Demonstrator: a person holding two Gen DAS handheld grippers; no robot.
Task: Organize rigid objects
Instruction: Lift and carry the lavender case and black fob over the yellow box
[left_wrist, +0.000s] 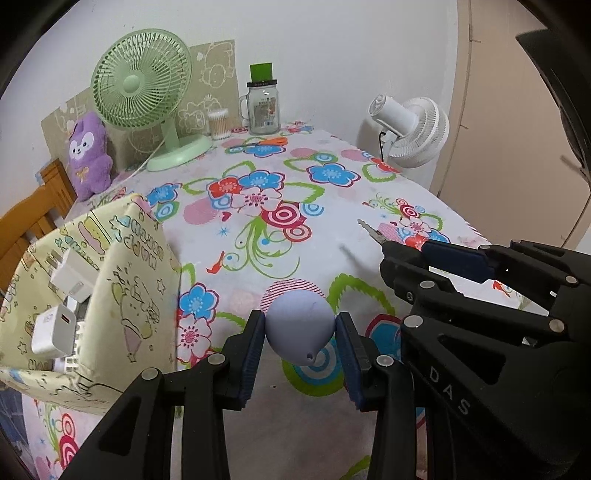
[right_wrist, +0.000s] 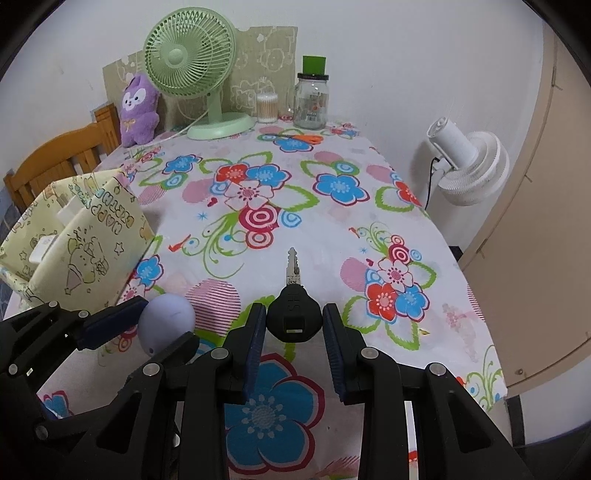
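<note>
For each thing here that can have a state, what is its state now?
left gripper: jaws shut on the egg-shaped toy.
egg-shaped toy: held above the tablecloth.
right gripper: jaws shut on the key.
key: held by its black head, blade forward.
storage bag: open, chargers inside.
green fan: upright.
glass jar: upright, lid on.
</note>
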